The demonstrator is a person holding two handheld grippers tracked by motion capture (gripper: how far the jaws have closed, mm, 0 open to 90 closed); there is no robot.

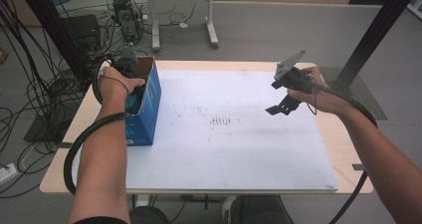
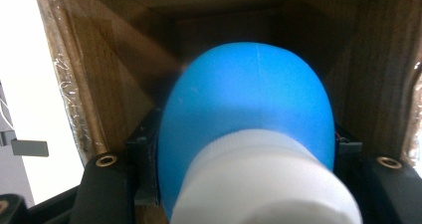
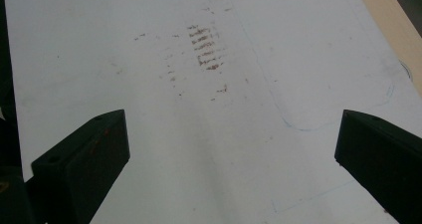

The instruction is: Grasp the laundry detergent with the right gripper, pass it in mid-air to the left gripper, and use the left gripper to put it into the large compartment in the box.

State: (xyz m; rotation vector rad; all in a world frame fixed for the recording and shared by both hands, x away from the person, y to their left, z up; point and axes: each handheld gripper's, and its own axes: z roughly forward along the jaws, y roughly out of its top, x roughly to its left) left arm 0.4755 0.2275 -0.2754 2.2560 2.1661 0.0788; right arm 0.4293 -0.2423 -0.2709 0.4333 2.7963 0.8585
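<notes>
Left gripper (image 1: 130,82): reaches down into the open top of the one blue cardboard box (image 1: 149,104) at the table's left edge; seen from above, its jaws are hidden inside.
Left gripper view: inside the brown box walls, the jaws are pinched on a blue rounded plastic bottle (image 2: 249,114) with a white ribbed cap (image 2: 263,184) toward the camera.
Bottle count: one; it sits inside the box, clamped on both sides.
Right gripper (image 1: 279,107): held above the right half of the white board (image 1: 239,154), well apart from the box.
Right gripper view: jaws spread wide, nothing between them; below lies the bare board with a patch of brown scuff marks (image 3: 206,47).
Grippers counted: two, one per hand.
Table (image 1: 348,149): pale wood rim around the board.
</notes>
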